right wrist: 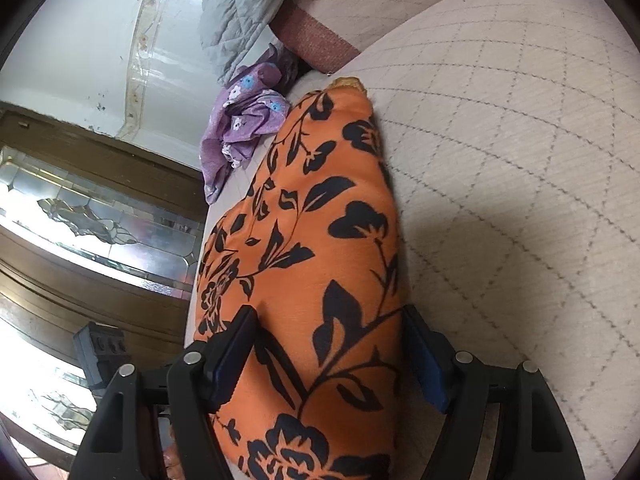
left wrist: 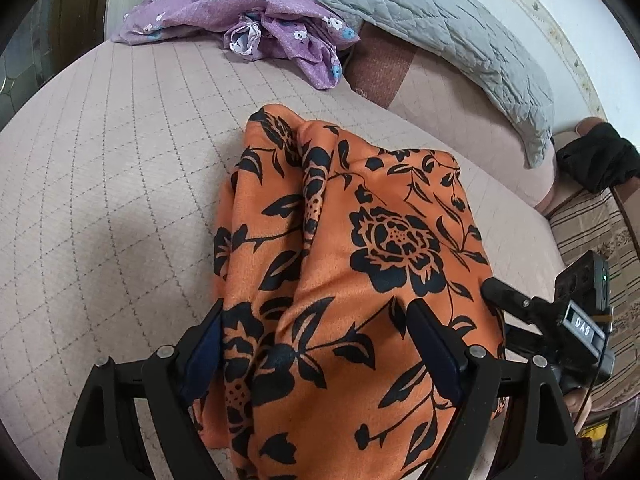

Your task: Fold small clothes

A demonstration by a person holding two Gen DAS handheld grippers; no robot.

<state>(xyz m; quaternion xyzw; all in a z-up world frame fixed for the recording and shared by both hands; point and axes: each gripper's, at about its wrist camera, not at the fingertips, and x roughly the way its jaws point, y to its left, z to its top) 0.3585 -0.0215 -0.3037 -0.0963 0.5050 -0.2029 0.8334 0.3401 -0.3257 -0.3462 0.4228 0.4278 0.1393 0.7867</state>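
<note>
An orange cloth with black flowers lies in a soft heap on a pale pink bed cover with thin crossed lines. It is a small piece of clothing, bunched up with folds running along it.

From the left wrist camera, the left claw sits at 6 o'clock in the picture. Its two black fingers stand far apart, with the orange cloth filling the gap between them. The cloth looks loose there, so the fingers seem to sit beside it and not squeeze it. The cloth spreads up from the claw toward 12 o'clock.

At 4 o'clock in that view, the right claw pokes in at the edge of the cloth.

From the right wrist camera, the right claw is also at 6 o'clock. Its fingers are wide too, and the orange cloth bulges between them. I cannot tell if they press on it.

A purple cloth with little flowers lies crumpled at 12 o'clock, well apart from the orange one. A grey quilted pillow rests at 1 o'clock. A black thing lies at 3 o'clock.
</note>
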